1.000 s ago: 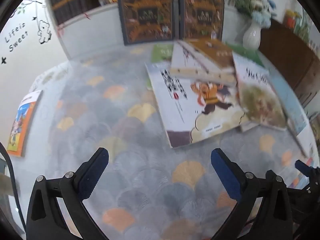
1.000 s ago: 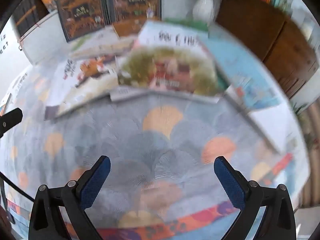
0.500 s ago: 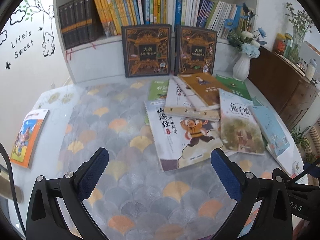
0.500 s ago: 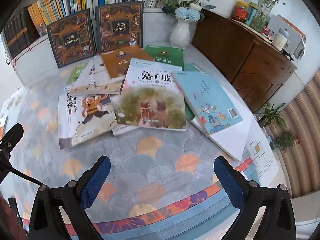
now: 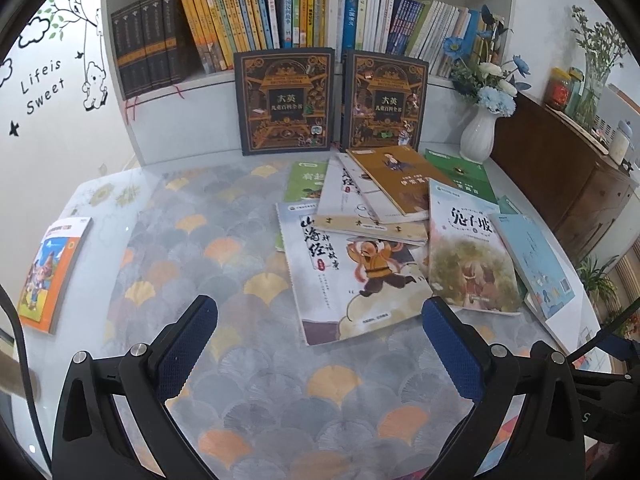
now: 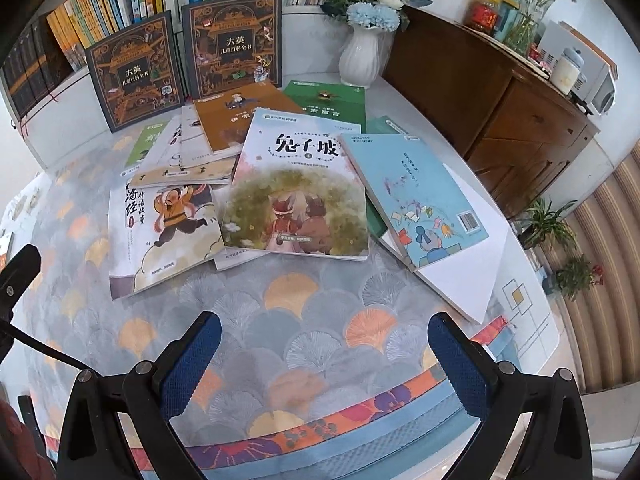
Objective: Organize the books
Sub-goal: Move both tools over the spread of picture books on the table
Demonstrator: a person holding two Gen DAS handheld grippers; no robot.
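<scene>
Table (image 5: 240,380) has a fan-pattern cover. Loose pile of books sprawls over its far right half, overlapping each other. Two dark hardcovers (image 5: 286,100) stand upright against the shelf unit behind the pile; the shelf above is packed with upright spines. White vase (image 6: 360,56) with blue and white flowers sits at the back right corner, just beside the green book (image 6: 330,102). Wooden cabinet (image 6: 492,108) runs along the right side of the table.

Pile, front row: running-figure book (image 5: 352,276) on the left, rabbit-cover book (image 6: 298,196) in the middle overlapping it, light blue book (image 6: 416,196) on the right lying over a white one. Brown book (image 5: 400,180) lies on top further back. One orange book (image 5: 50,272) lies alone at the far left edge, well apart from the pile.

Left gripper (image 5: 320,320): fingers wide, nothing held, above bare cover; running-figure book's near corner sits between the fingertips in view, not touching.

Right gripper (image 6: 324,340): fingers wide, empty, near the front table edge; rabbit-cover book straight ahead, apart.
</scene>
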